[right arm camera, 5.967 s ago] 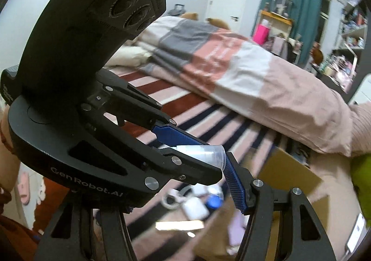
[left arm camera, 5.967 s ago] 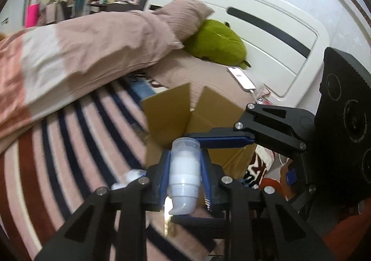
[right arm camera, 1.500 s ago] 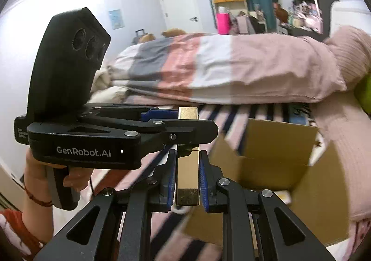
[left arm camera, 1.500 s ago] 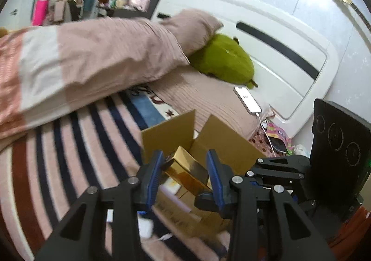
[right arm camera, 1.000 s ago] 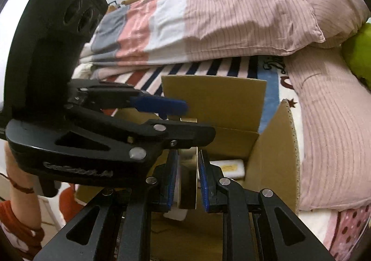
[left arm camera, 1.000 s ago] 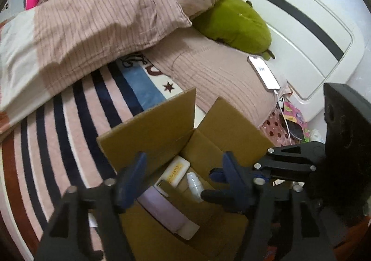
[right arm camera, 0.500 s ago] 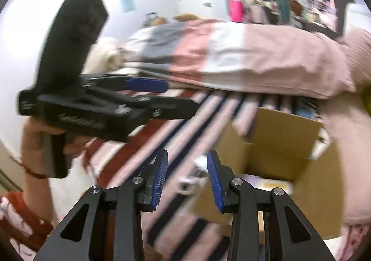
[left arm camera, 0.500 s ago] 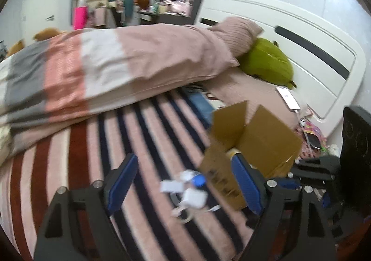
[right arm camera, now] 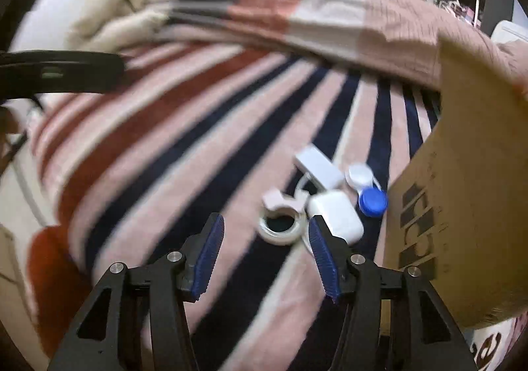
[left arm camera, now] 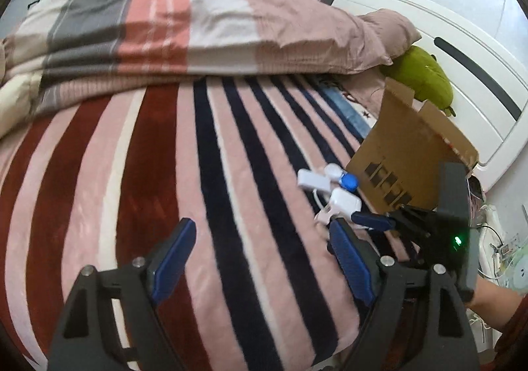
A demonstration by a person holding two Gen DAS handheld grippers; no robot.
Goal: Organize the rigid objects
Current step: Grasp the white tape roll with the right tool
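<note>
A cardboard box (left arm camera: 409, 156) stands on the striped blanket at the right; it also shows in the right wrist view (right arm camera: 462, 206). Beside it lies a small pile: a white earbud case (right arm camera: 336, 216), a flat white block (right arm camera: 318, 166), a white and blue contact lens case (right arm camera: 373, 201), a tape ring (right arm camera: 280, 227) and a small pink piece (right arm camera: 274, 199). The pile also shows in the left wrist view (left arm camera: 333, 186). My right gripper (right arm camera: 264, 235) is open and empty, just in front of the tape ring. My left gripper (left arm camera: 260, 245) is open and empty, left of the pile.
A rolled striped duvet (left arm camera: 198, 31) lies across the far side of the bed. A pink pillow (left arm camera: 389, 31) and a green plush toy (left arm camera: 425, 74) sit by the white headboard (left arm camera: 462, 51). The bed's edge runs along the right.
Both grippers have pulled back from the box and dropped toward the blanket. The right gripper, which held a gold box a second ago, is now open and empty near the pile.
</note>
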